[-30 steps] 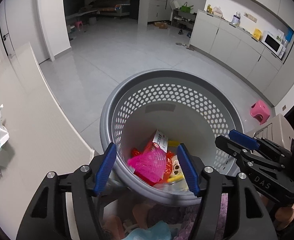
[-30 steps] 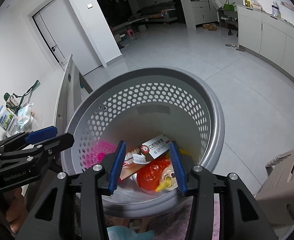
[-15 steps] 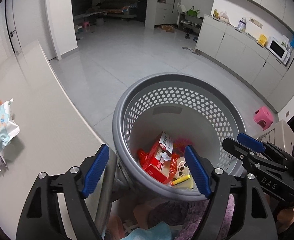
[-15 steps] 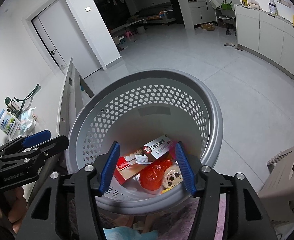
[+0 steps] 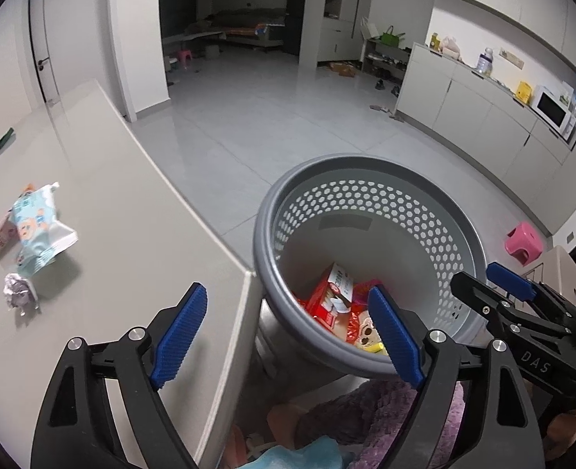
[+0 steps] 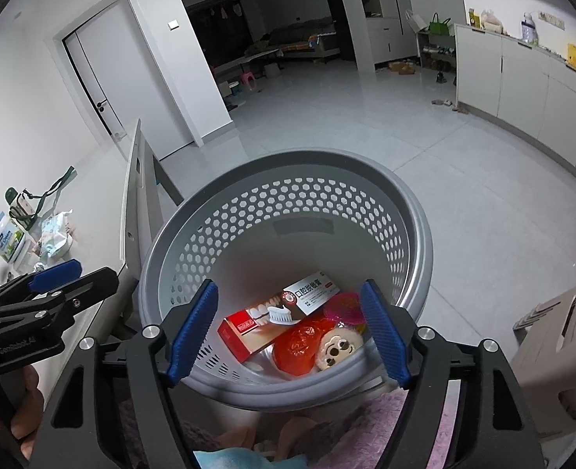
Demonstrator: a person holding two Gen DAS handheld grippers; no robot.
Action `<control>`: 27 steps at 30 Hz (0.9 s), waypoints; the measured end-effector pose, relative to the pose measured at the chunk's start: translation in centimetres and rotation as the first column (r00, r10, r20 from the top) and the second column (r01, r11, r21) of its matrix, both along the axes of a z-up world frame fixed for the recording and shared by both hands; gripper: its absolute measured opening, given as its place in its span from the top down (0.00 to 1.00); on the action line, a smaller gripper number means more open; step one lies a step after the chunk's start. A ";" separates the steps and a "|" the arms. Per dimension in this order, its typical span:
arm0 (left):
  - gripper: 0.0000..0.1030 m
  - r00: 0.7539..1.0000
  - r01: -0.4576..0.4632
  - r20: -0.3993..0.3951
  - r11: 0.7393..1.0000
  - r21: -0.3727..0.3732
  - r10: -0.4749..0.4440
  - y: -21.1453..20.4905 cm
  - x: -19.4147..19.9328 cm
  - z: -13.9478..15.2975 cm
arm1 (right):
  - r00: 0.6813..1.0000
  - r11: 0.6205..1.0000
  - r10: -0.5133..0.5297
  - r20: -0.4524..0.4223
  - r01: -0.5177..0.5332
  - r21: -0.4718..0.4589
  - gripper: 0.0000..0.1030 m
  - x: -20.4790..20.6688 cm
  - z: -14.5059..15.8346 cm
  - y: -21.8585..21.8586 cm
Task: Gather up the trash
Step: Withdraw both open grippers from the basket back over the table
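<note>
Both grippers have just been opening over the grey perforated basket [image 6: 288,258], and the pink mesh piece [image 6: 344,308] has dropped from the left gripper [image 5: 288,336] to lie beside the toothpaste box [image 6: 276,316] and red wrapper [image 6: 299,348]; the left has swung toward the tabletop [image 5: 131,234]. Left and right gripper [image 6: 288,328] fingers stand wide, holding nothing. More trash, a blue wipes packet [image 5: 39,226] and a foil ball [image 5: 18,293], lies toward the tabletop's left edge, and a hurried reach could, I judge, skid the light foil away

Cool, even indoor light; sharp focus, strong fisheye bending, dark corners.
</note>
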State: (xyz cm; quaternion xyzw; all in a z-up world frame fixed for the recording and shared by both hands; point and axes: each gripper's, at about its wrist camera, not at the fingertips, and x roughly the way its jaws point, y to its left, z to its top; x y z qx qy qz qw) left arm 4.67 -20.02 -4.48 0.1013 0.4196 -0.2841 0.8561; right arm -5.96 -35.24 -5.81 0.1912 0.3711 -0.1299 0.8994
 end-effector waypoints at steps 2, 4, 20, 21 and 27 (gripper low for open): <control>0.16 1.000 -0.013 0.013 1.000 0.004 0.013 0.5 -0.2 0.1 | 1.000 1.000 -0.003 -0.001 0.003 -0.007 0.27 -0.1 0.2 0.3; 0.13 0.999 -0.028 0.028 1.000 0.004 0.028 1.1 -0.3 0.3 | 1.000 1.000 -0.002 0.006 0.002 -0.008 0.22 -0.2 0.3 0.6; 0.11 0.980 -0.185 0.073 0.983 -0.014 0.185 6.8 -0.9 1.5 | 0.997 0.997 -0.049 0.052 0.052 -0.051 0.17 -0.9 1.4 4.0; 0.11 0.979 -0.191 0.076 0.981 -0.016 0.192 7.1 -1.1 1.5 | 0.997 0.997 -0.049 0.056 0.052 -0.057 0.17 -1.0 1.5 4.2; 0.11 0.963 -0.243 0.116 0.970 -0.028 0.244 9.6 -1.4 2.5 | 0.993 0.992 -0.078 0.083 0.086 -0.095 0.17 -1.1 2.1 5.9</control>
